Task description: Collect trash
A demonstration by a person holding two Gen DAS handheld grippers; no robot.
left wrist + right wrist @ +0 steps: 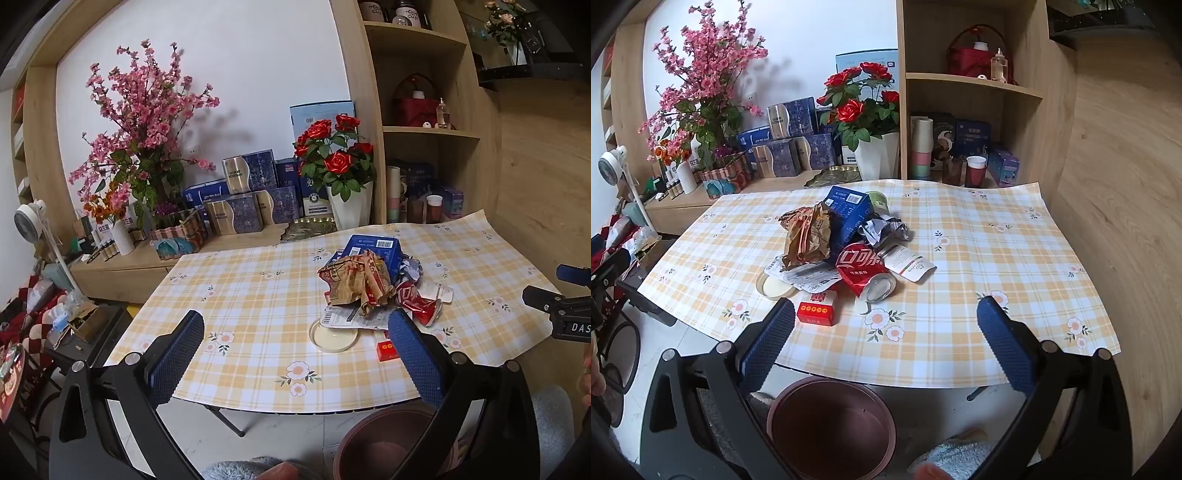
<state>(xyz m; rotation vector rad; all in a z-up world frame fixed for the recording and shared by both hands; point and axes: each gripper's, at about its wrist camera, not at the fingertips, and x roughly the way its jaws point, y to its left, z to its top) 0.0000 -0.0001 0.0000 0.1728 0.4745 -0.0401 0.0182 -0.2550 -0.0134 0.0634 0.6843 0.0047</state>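
1. A bench (960,258) covered with a yellow checked, flower-printed cloth is standing in front of wooden shelves and a low ledge that is holding gift boxes and pots of artificial flowers.
2. A heap of trash is lying near the middle of the bench: a crumpled brown paper wrapper (809,236) is leaning against a blue carton (849,206), with a ball of crumpled foil (882,229) just beside them.
3. A crushed red drinks can (866,271) is lying at the front of the heap, touching a white label pouch (908,262) and printed paper slips.
4. A small red box (817,307) is sitting on the cloth nearest the camera, beside a round clear lid (774,286).
5. A dark brown bin (831,424) is standing on the floor below the near edge of the bench.
6. The left claw (295,354) is hovering with its blue pads spread wide, gripping nothing.
7. The right claw (886,332) is likewise gaping wide and empty, well short of the heap.
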